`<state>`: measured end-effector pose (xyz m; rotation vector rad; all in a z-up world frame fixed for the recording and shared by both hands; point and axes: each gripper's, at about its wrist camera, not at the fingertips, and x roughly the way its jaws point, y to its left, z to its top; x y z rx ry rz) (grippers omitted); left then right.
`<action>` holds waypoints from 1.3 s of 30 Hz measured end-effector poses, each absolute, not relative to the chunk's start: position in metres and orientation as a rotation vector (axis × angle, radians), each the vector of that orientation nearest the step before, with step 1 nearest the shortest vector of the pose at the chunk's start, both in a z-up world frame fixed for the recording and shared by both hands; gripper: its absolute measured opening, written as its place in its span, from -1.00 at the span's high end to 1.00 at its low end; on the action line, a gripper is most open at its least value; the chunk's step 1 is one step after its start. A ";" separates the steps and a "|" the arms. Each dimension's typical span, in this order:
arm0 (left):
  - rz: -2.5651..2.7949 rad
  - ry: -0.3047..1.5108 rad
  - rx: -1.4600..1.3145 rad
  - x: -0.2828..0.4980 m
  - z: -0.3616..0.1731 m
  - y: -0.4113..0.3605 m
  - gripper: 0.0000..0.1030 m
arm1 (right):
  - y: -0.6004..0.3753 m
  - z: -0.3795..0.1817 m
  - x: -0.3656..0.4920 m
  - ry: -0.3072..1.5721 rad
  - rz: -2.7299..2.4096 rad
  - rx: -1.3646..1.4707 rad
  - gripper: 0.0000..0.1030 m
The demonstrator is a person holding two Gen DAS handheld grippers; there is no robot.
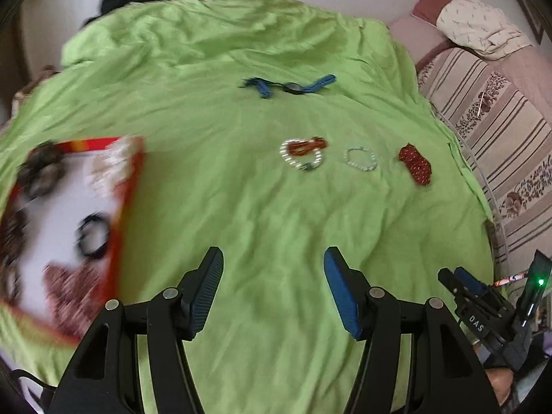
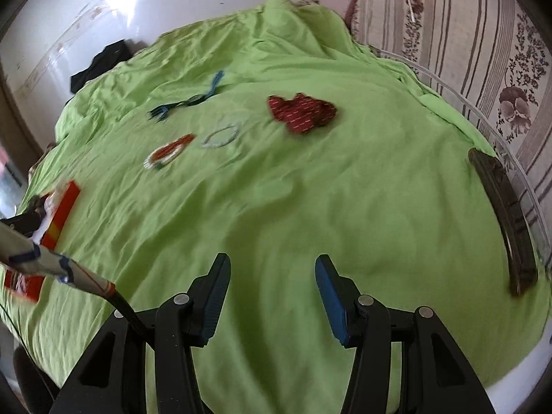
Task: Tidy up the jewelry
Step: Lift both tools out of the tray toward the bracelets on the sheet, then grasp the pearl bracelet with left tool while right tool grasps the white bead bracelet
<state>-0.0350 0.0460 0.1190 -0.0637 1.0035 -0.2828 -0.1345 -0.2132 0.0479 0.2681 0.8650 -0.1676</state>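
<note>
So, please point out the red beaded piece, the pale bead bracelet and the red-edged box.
red beaded piece [image 2: 302, 113], right wrist view, its middle
pale bead bracelet [image 1: 346, 157], left wrist view, left side of ring
red-edged box [image 1: 129, 186], left wrist view, right edge

home: floral striped sofa [image 2: 465, 34]

A matt green cloth [image 1: 241, 189], soft and creased, covers the table. The bracelets on it look beaded: a pearly white one [image 1: 360, 159] with a slight sheen, a white and orange one [image 1: 303, 153], and a heap of red beads [image 1: 415, 164]. The blue band [image 1: 289, 86] looks like woven cord. The tray [image 1: 69, 227] seems glossy card, white with a red rim. The left hand-held gripper [image 1: 272, 289] is matt black plastic with ribbed blue pads [image 1: 339, 296] and metal pins. The striped sofa [image 1: 500, 145] is printed fabric.
</note>
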 end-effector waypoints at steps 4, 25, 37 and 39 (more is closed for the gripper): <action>-0.348 1.029 -0.088 0.017 0.104 0.023 -0.15 | -0.237 0.043 -0.113 0.879 -0.171 0.320 -0.07; -0.293 1.167 -0.095 0.104 0.030 0.034 0.82 | -0.221 0.038 0.019 0.856 -0.063 0.239 -0.07; -0.327 1.112 -0.065 0.101 0.016 0.016 0.44 | -0.211 0.014 0.095 0.943 -0.124 0.190 0.30; -0.318 1.095 -0.057 0.100 0.015 0.010 0.44 | -0.212 0.013 0.095 0.938 -0.116 0.186 0.80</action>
